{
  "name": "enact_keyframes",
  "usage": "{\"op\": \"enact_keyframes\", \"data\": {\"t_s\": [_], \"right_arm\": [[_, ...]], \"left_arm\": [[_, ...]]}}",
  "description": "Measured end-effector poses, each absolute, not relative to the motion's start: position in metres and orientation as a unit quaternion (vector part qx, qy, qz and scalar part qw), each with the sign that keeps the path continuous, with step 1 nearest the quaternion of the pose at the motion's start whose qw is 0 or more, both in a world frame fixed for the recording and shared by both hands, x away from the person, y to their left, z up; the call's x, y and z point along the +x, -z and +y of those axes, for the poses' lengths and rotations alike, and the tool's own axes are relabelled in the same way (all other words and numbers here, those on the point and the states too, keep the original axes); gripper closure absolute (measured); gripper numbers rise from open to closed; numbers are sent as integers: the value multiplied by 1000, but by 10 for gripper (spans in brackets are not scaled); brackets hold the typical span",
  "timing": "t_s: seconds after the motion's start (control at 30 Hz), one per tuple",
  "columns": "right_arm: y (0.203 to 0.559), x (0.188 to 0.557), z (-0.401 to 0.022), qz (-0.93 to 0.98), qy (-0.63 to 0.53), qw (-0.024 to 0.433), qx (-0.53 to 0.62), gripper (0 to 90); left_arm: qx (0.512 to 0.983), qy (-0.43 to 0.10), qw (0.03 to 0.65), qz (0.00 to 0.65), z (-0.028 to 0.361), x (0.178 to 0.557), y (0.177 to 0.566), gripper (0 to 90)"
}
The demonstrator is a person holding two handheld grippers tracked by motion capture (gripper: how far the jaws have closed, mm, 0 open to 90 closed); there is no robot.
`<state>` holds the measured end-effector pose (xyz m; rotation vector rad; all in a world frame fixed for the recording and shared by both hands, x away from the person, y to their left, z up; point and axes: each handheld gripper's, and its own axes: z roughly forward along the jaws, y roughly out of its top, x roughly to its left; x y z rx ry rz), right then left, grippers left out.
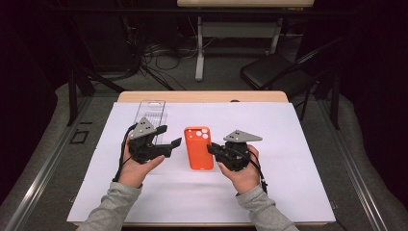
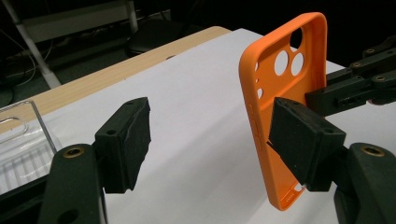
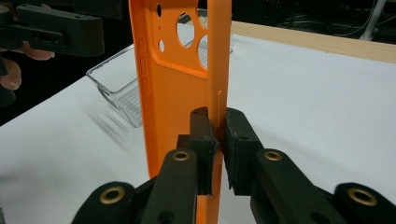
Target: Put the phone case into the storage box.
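My right gripper (image 3: 217, 140) pinches the orange case (image 1: 198, 147) by one thin side wall, mid-table. My left gripper (image 2: 205, 135), at its nine o'clock, gapes. That wall could flex and slip free.

You are working in a lab or test room, not a home. Evidence: your wooden table (image 1: 202, 96) is covered by a plain white sheet (image 1: 288, 159), a staged work surface. Around it, black drapes or dark walls close off both sides. On the grey floor behind, loose cables (image 1: 159, 60) lie tangled near a second table's white metal legs (image 1: 199, 48). A black chair (image 1: 269, 72) stands to the right of those legs. Dark metal frame struts (image 1: 72, 91) stand at the table's corners, like a rig for fixed equipment. Lighting falls on the table alone.
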<state>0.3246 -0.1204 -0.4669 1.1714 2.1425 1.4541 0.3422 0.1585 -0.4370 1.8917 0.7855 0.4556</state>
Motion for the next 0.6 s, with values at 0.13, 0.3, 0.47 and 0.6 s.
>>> {"op": "enact_keyframes", "data": {"t_s": [0.13,0.3,0.47,0.6], "right_arm": [[467,324,-118,747,-500,150,411,829],[469,323,-114,756,-482,156,413,829],[469,324,-109,760,-471,163,417,829],[470,325,-106,763,-460,168,422,829]], "left_arm": [[781,-190,501,321,157,341,436,295],[784,-196,497,318,155,340,435,297],[786,-203,488,319,155,340,436,297],[789,-211,481,318,156,340,436,297]]}}
